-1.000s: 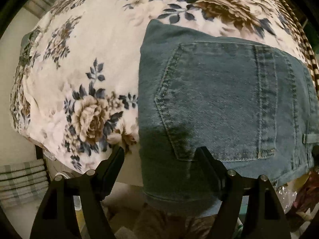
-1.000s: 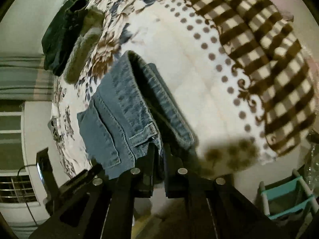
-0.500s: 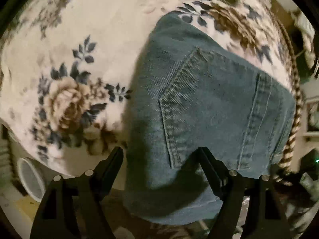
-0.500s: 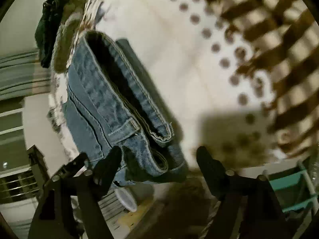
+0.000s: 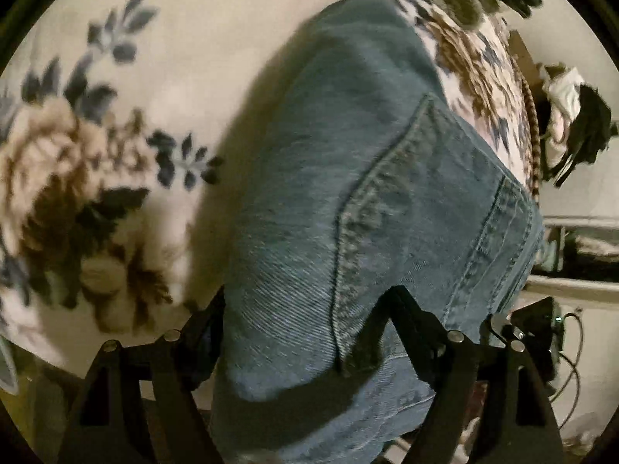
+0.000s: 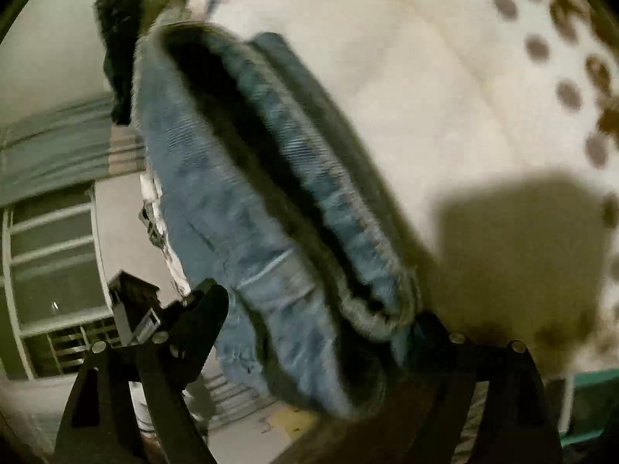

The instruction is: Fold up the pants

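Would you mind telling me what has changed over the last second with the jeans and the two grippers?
The right gripper, shut on the jeans' waistband a second ago, has opened and now straddles that edge. Both cameras have closed in, so the jeans fill more of each view. The left gripper stays open astride the pocket end, and the jeans stay folded on the bedspread.

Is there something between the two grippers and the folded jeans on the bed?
Nothing visible. The jeans already lie between the open fingers of the left gripper and the right gripper, on the floral bedspread.
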A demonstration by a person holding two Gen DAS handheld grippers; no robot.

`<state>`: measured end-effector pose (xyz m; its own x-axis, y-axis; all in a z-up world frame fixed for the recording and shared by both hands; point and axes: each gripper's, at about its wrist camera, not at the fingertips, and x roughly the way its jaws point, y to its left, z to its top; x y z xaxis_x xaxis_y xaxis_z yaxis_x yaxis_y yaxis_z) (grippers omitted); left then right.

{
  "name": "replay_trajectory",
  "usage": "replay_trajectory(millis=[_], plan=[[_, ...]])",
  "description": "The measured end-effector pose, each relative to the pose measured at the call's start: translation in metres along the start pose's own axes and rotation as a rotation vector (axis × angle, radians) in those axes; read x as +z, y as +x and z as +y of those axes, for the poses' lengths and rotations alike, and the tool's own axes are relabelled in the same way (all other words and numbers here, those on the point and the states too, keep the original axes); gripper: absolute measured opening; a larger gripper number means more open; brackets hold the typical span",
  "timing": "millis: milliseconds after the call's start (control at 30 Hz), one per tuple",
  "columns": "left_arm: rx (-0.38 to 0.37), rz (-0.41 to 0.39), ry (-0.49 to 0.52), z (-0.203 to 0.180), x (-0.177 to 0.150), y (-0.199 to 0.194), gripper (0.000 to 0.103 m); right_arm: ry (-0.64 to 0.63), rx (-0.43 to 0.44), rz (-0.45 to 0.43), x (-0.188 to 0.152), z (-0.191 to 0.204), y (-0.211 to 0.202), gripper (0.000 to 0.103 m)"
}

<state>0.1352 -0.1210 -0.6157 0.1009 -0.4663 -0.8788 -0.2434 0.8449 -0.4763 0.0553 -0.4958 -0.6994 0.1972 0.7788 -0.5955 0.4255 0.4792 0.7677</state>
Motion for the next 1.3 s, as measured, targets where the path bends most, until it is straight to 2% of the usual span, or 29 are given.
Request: replay_trajectory(millis=[67,100,133,200,300,433,633,900,1067,1300], plan=[[-0.011,-0.003,0.001,-0.002,0.002,-0.002,0.073,-0.007,-0.012,-0.010,0.003,0.007,0.003,0.087],[-0.006,-0.008,0.019,-0.005,0.000,-0.005,0.063,-0.024,-0.035,-0.019,0.002,0.012,0.003,0.082],[0.004,-0.011,0.040,-0.012,-0.001,-0.006,0.057,-0.036,-0.061,-0.027,0.001,0.015,0.003,0.078],[0.025,-0.029,0.089,-0.023,-0.007,-0.014,0.038,-0.052,-0.076,-0.052,-0.007,0.020,-0.001,0.060],[0.038,-0.049,0.125,-0.030,-0.011,-0.025,0.023,-0.098,-0.114,-0.080,-0.019,0.039,-0.004,0.046],[0.089,-0.083,0.193,-0.053,-0.011,-0.043,0.020,-0.137,-0.163,-0.104,-0.028,0.069,-0.007,0.039],[0.142,-0.117,0.240,-0.085,0.000,-0.078,0.020,-0.177,-0.154,-0.119,-0.031,0.112,-0.039,0.036],[0.153,-0.184,0.274,-0.122,0.022,-0.142,0.020,-0.265,-0.143,-0.134,-0.032,0.186,-0.086,0.036],[0.138,-0.227,0.294,-0.145,0.049,-0.183,0.020,-0.320,-0.145,-0.155,-0.020,0.249,-0.111,0.036],[0.079,-0.279,0.342,-0.171,0.123,-0.228,0.020,-0.361,-0.141,-0.219,0.018,0.336,-0.130,0.036]])
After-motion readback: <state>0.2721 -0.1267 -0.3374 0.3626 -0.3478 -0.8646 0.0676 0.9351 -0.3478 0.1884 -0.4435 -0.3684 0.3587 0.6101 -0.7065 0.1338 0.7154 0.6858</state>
